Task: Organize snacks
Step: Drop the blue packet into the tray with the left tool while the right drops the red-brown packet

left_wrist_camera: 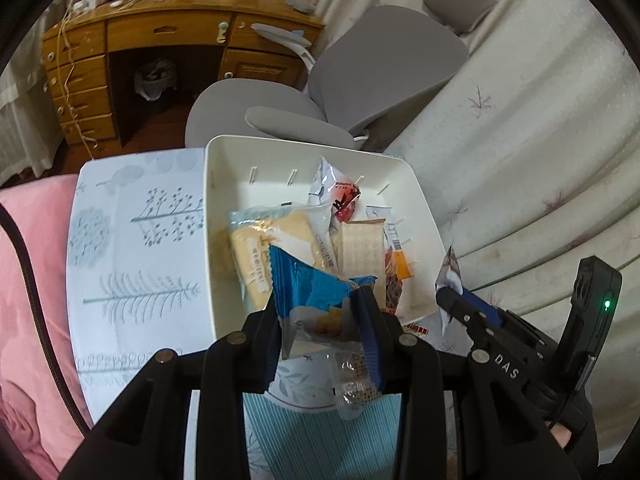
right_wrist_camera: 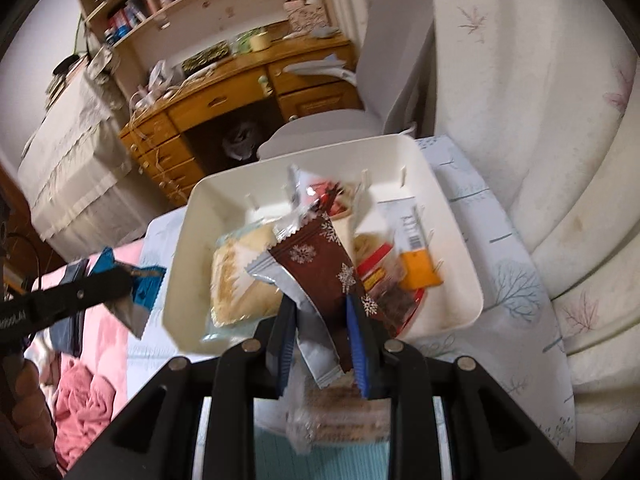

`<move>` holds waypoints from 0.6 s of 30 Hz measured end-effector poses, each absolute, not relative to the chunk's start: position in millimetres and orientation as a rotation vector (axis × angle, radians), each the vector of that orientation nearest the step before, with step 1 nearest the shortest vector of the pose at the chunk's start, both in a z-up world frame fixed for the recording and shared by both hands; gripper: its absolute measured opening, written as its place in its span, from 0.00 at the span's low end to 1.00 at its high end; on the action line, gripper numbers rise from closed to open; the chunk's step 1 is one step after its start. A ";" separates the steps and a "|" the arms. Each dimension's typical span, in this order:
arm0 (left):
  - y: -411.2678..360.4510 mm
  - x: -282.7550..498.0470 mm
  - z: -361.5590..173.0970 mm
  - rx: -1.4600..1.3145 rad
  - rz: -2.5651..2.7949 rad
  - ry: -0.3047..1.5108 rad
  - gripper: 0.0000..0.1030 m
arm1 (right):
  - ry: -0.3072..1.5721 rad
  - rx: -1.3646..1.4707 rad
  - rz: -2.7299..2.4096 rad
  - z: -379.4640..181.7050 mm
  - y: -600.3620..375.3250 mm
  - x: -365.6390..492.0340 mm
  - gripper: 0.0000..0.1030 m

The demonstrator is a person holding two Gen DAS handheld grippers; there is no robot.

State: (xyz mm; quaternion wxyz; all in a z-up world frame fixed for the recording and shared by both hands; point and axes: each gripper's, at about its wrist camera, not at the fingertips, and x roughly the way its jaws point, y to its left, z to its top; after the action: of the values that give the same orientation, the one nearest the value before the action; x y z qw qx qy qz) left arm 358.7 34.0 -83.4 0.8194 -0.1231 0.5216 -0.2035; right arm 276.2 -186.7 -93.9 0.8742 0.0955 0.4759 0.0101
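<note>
A cream plastic bin (left_wrist_camera: 224, 184) (right_wrist_camera: 188, 240) sits on a tree-print cloth and holds several snack packets. My left gripper (left_wrist_camera: 320, 320) is shut on a blue snack packet (left_wrist_camera: 316, 292), held at the bin's near edge; the packet also shows in the right wrist view (right_wrist_camera: 148, 280). My right gripper (right_wrist_camera: 320, 320) is shut on a brown snowflake-print packet (right_wrist_camera: 320, 268), held above the bin's near side. In the left wrist view the right gripper (left_wrist_camera: 452, 300) stands right of the bin with that packet (left_wrist_camera: 450, 270) in it.
A yellow cake packet (left_wrist_camera: 264, 248), a cracker pack (left_wrist_camera: 360, 248) and a red packet (left_wrist_camera: 346, 204) lie in the bin. Clear-wrapped snacks (right_wrist_camera: 340, 412) lie on the cloth under my grippers. A grey chair (left_wrist_camera: 360, 76) and a wooden desk (left_wrist_camera: 160, 40) stand behind; pink bedding (left_wrist_camera: 24, 280) lies at left.
</note>
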 end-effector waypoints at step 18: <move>41.7 347.0 -95.1 -0.297 -0.286 1.182 0.75 | 1.011 0.297 -0.011 -104.5 -215.1 264.1 0.49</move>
State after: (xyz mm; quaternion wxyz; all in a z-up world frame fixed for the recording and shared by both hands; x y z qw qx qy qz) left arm 347.0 41.7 -95.1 0.8105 -0.1390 0.5530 -0.1338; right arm 264.1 -215.1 -104.5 0.8643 0.1419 0.4826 -0.0050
